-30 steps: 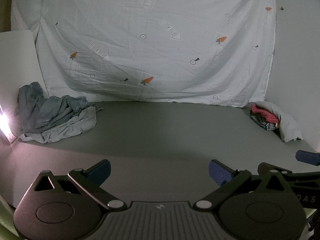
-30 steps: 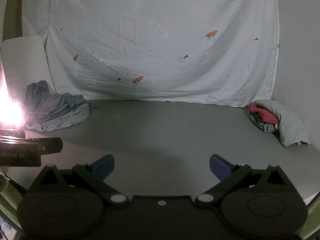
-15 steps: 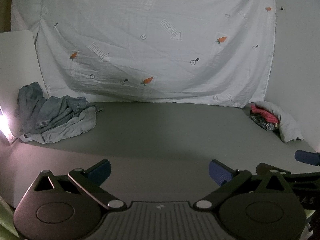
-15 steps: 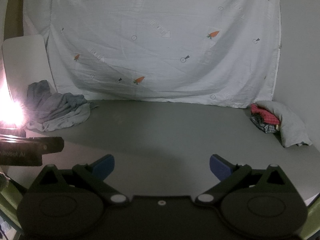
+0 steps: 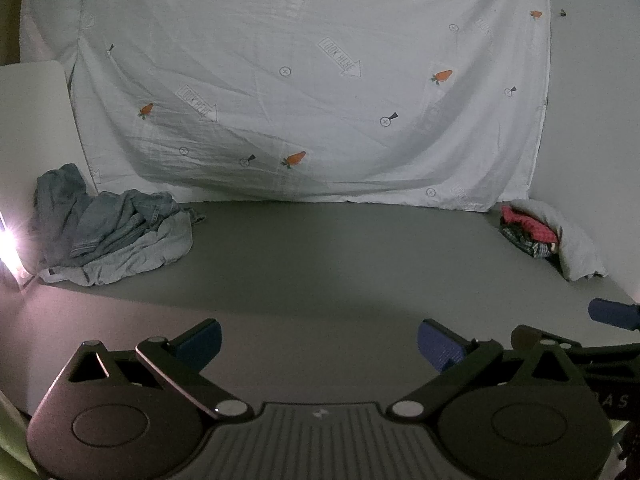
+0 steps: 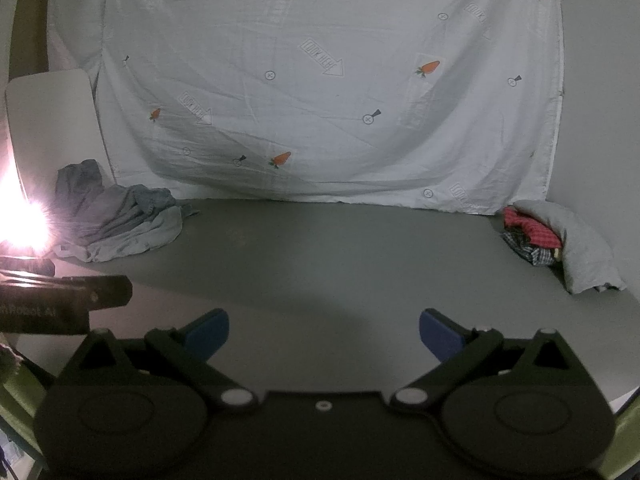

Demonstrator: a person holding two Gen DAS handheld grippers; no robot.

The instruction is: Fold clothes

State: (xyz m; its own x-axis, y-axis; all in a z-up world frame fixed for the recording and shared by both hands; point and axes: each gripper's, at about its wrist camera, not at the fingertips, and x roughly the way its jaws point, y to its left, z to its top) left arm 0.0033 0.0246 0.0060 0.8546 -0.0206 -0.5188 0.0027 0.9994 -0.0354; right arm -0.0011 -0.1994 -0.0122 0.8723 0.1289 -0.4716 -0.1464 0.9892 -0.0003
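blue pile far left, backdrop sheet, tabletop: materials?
Blue pile: looks like faded denim over a lighter woven cotton piece; seams and stiff folds show. Backdrop sheet: thin printed cotton, matte, with creases and carrot prints. Tabletop: smooth matte grey, possibly laminate or a mat; unclear.

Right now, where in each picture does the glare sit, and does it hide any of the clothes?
Left wrist view: a small flare at the left edge, just clear of the denim pile. Right wrist view: a larger bloom washes out the pile's left edge. Both views are dim and bowed by the fisheye; the red-and-plaid pile stays readable.
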